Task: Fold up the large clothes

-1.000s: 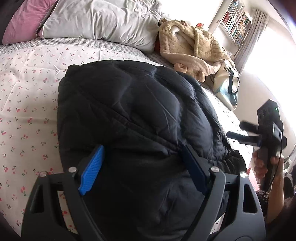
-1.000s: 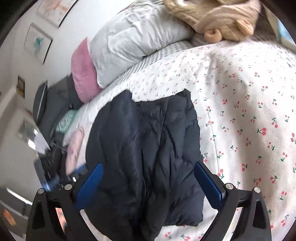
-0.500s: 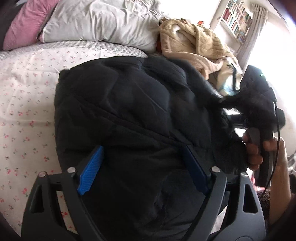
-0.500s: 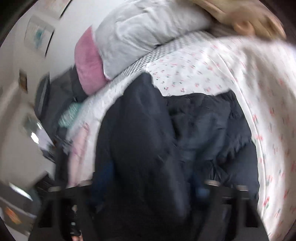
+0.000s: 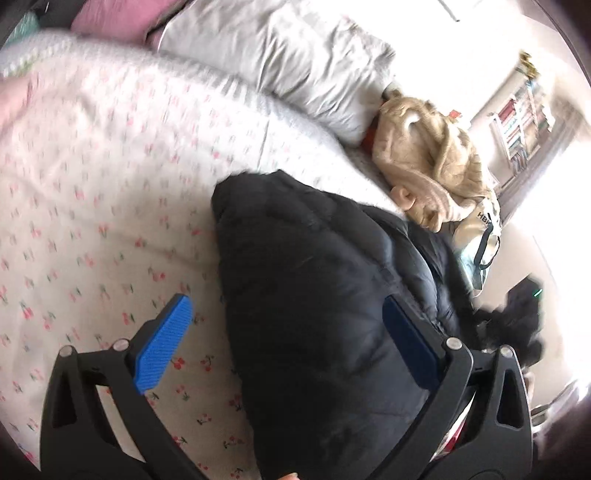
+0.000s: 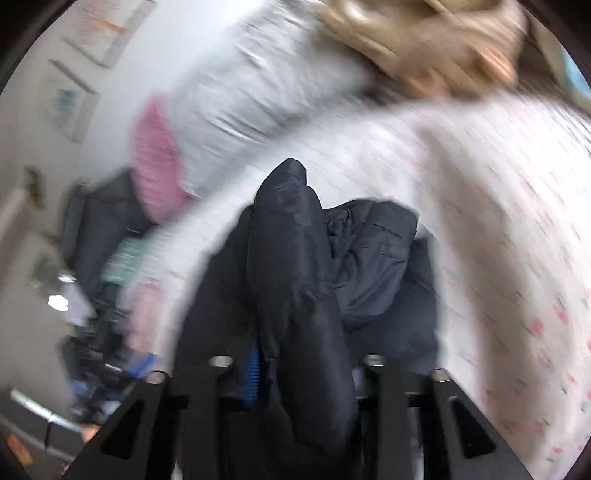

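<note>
A black puffer jacket [image 5: 325, 295] lies bunched on the cherry-print bed sheet [image 5: 92, 206]. My left gripper [image 5: 284, 332] is open above the jacket's near left edge, its blue pads wide apart and holding nothing. My right gripper [image 6: 291, 373] is shut on a fold of the jacket [image 6: 291, 266] and lifts it off the bed; one blue pad [image 6: 253, 376] shows beside the pinched cloth. The right gripper also shows in the left wrist view [image 5: 517, 314] at the jacket's right side, dragging fabric.
A grey pillow [image 5: 280, 59] and a pink pillow [image 5: 107, 22] lie at the head of the bed. A beige fleece garment [image 5: 432, 155] and a tote bag [image 5: 480, 236] sit at the right. Clutter stands beside the bed [image 6: 103, 258].
My right gripper closed on the jacket's right side and pulled it up, gathering the cloth. The jacket now looks narrower and bunched. My left gripper shifted left and stayed open.
</note>
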Tool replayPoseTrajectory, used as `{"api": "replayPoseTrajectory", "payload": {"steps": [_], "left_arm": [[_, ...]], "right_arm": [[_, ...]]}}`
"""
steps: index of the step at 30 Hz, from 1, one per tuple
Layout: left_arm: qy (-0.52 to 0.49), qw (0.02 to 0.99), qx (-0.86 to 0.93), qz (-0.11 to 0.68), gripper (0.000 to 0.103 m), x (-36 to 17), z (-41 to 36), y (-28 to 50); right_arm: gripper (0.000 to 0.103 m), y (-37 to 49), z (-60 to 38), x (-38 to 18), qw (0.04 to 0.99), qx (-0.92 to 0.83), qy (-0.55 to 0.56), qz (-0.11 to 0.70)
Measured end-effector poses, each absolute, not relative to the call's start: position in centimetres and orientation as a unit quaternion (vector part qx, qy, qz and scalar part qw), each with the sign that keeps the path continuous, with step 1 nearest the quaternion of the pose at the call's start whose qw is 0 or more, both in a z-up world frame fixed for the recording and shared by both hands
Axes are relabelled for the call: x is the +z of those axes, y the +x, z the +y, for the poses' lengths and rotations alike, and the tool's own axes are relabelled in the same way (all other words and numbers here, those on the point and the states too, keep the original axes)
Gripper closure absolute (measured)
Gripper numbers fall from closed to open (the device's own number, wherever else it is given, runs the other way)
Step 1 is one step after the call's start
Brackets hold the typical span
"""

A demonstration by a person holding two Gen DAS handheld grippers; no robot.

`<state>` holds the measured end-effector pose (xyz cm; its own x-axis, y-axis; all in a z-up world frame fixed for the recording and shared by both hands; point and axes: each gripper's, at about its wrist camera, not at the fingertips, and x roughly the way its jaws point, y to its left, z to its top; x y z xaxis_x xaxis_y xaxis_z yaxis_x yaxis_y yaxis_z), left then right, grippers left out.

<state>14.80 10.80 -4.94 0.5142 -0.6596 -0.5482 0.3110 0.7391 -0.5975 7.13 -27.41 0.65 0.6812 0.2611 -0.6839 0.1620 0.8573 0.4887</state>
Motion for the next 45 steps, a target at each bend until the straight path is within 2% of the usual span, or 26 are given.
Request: {"api": "replayPoseTrajectory", "payload": {"steps": [2, 6, 12, 16, 18, 21, 25, 28, 31, 33, 38, 42, 45], "left_arm": [[-0.226, 0.828, -0.295, 0.421, 0.001, -5.9, 10.2, 15.3], [-0.232, 0.781, -0.326, 0.48, 0.001, -7.7, 8.5, 15.9], [-0.282, 0.741, -0.347, 0.501, 0.001, -9.1, 9.3, 15.9], [-0.299, 0.698, -0.353, 0.546, 0.0, -12.1, 8.7, 16.0], [-0.326, 0.672, -0.362, 0.558, 0.0, -13.4, 8.5, 15.9], [-0.378, 0.626, -0.369, 0.574, 0.0, -15.8, 8.2, 15.6], [-0.376, 0.631, -0.372, 0.567, 0.0, -15.6, 7.9, 15.3], [-0.359, 0.657, -0.361, 0.557, 0.0, -14.5, 7.6, 14.9], [-0.331, 0.7, -0.346, 0.53, 0.01, -12.4, 7.6, 14.3], [-0.316, 0.725, -0.339, 0.509, 0.021, -10.9, 7.7, 13.9], [-0.291, 0.771, -0.333, 0.459, 0.031, -7.0, 7.6, 12.8], [-0.271, 0.797, -0.348, 0.413, 0.034, -3.0, 6.3, 12.1], [-0.245, 0.809, -0.374, 0.381, 0.035, -0.3, 3.9, 12.0]], "right_arm": [[0.015, 7.5, -28.8, -2.5, 0.849, -0.003, 0.279, 0.449], [0.013, 6.8, -30.8, -3.9, 0.808, 0.019, 0.35, 0.473], [0.012, 5.2, -31.9, -2.8, 0.809, 0.071, 0.385, 0.439], [0.011, 6.2, -32.5, -5.9, 0.767, 0.076, 0.418, 0.481], [0.004, 6.5, -32.8, -7.6, 0.744, 0.086, 0.445, 0.491], [0.003, 6.9, -33.0, -9.8, 0.716, 0.107, 0.491, 0.484], [0.004, 7.3, -32.0, -9.7, 0.723, 0.125, 0.481, 0.48], [0.018, 7.5, -31.8, -9.7, 0.723, 0.141, 0.486, 0.47], [0.035, 7.2, -31.8, -8.9, 0.729, 0.147, 0.498, 0.446], [0.049, 7.0, -31.6, -8.2, 0.734, 0.156, 0.504, 0.427], [0.059, 6.4, -30.8, -5.7, 0.761, 0.173, 0.488, 0.391], [0.064, 4.8, -31.4, -2.2, 0.792, 0.187, 0.469, 0.343], [0.064, 2.9, -33.0, 0.4, 0.816, 0.181, 0.46, 0.3]]}}
